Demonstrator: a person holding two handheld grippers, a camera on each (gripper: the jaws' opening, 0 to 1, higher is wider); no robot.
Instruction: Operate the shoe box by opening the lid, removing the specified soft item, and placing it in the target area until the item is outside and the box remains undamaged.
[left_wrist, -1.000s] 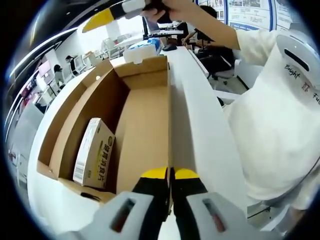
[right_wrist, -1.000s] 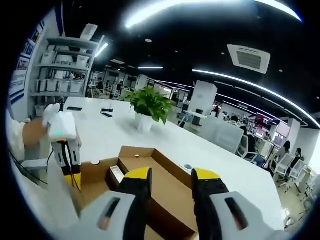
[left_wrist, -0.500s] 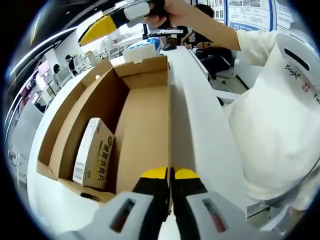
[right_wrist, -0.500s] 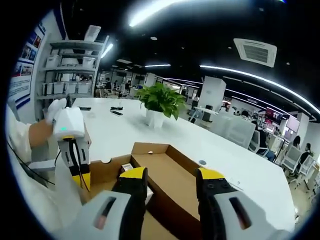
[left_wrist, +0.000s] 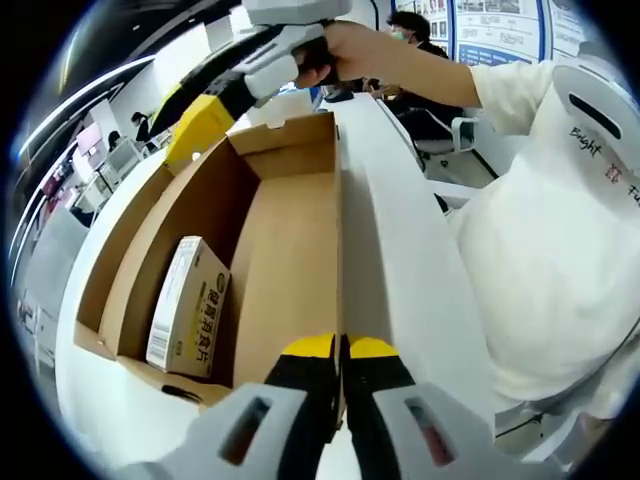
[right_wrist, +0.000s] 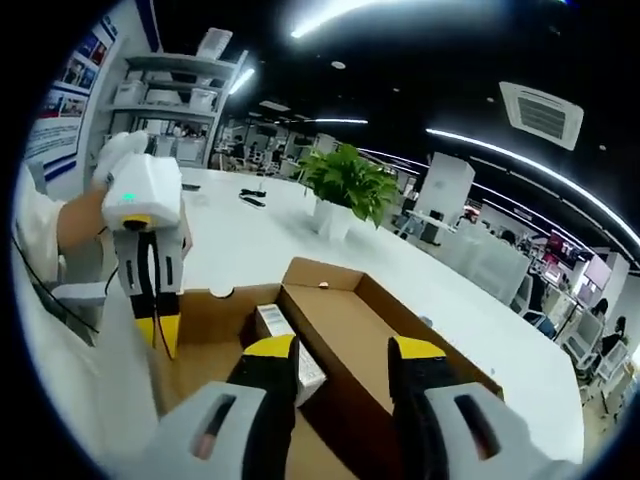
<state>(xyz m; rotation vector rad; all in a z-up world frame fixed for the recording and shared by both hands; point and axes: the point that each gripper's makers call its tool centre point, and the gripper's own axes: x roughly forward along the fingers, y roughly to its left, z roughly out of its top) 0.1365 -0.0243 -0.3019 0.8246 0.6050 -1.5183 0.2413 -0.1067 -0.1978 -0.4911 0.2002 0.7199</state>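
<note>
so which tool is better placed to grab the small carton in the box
Right. The right tool is open, above the open shoe box and facing the small carton. The left tool is shut at the box's wall.

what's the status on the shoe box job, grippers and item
Left gripper shut on the box wall. Right gripper open above the box. Small packet inside, untouched. Nothing in the way.
</note>
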